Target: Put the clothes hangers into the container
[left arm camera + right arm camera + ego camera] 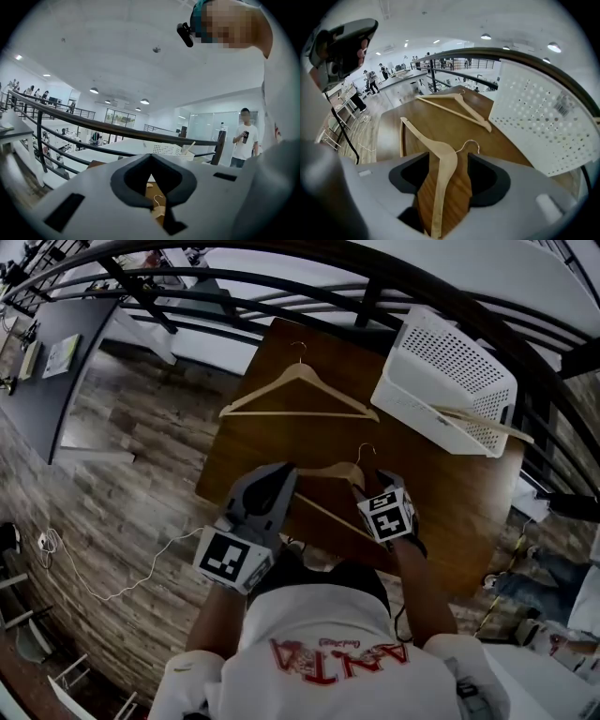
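Observation:
A light wooden hanger (328, 472) lies at the near side of the brown table (281, 442), hook pointing away. My right gripper (373, 486) hovers over its neck, jaws open and standing apart on either side of the hanger (443, 157); the pads do not touch it. My left gripper (284, 472) is shut beside the hanger's left end, and nothing shows between its tips (150, 155). A second hanger (298, 381) lies farther back on the table. The white perforated container (450, 381) stands at the back right, with another hanger (487, 420) sticking out of it.
A dark metal railing (281, 296) runs behind the table. A wood-plank floor with a white cable (112, 577) lies to the left, below the table's edge. A person (243, 136) stands beyond the railing in the left gripper view.

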A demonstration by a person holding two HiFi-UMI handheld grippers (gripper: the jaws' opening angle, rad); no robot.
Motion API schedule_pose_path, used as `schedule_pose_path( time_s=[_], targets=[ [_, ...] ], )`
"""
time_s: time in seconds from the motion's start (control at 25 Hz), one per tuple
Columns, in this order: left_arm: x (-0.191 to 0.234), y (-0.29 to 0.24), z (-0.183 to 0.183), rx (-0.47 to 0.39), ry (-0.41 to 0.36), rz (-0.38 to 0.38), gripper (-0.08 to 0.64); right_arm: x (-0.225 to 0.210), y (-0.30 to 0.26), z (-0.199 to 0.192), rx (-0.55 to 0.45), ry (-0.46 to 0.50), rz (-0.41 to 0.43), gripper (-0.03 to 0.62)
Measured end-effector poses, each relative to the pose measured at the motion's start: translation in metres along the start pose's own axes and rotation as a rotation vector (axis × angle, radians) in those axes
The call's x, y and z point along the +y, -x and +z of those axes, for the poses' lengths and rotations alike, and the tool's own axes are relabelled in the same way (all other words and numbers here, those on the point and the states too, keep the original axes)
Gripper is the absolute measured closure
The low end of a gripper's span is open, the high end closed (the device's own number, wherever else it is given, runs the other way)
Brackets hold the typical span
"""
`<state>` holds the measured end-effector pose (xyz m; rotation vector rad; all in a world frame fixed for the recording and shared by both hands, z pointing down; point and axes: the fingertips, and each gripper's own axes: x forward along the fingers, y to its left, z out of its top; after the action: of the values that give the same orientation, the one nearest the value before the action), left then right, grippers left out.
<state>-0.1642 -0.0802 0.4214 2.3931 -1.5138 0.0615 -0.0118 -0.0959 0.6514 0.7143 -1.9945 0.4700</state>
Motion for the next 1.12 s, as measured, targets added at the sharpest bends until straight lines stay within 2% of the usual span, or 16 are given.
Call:
schedule_pose_path(
  time_s=[0.32, 0.56, 0.64, 0.72, 0.88, 1.12],
  targets=[
    [0.019, 0.013, -0.031, 0.039, 0.046, 0.016, 0.551, 0.005, -0.067, -0.038, 0.149, -0.032, -0.017, 0.354],
    [0.027, 0.017, -0.042, 0.048, 0.066, 0.017, 0.551, 0.002, -0.077, -0.045, 0.150, -0.081, -0.028, 0.351],
    [0.029, 0.017, -0.041, 0.046, 0.070, 0.016, 0.551, 0.004, -0.077, -0.044, 0.139, -0.090, -0.025, 0.358],
    [0.029, 0.018, -0.041, 0.048, 0.067, 0.003, 0.551, 0.007, -0.077, -0.039, 0.117, -0.089, -0.031, 0.413],
    [0.023, 0.016, -0.039, 0.048, 0.057, -0.019, 0.551, 0.009, -0.068, -0.040, 0.087, -0.096, -0.064, 0.419],
    [0.012, 0.007, -0.020, 0.013, 0.045, -0.046, 0.551, -0.001, -0.011, -0.014, -0.081, -0.072, -0.150, 0.420]
  ],
)
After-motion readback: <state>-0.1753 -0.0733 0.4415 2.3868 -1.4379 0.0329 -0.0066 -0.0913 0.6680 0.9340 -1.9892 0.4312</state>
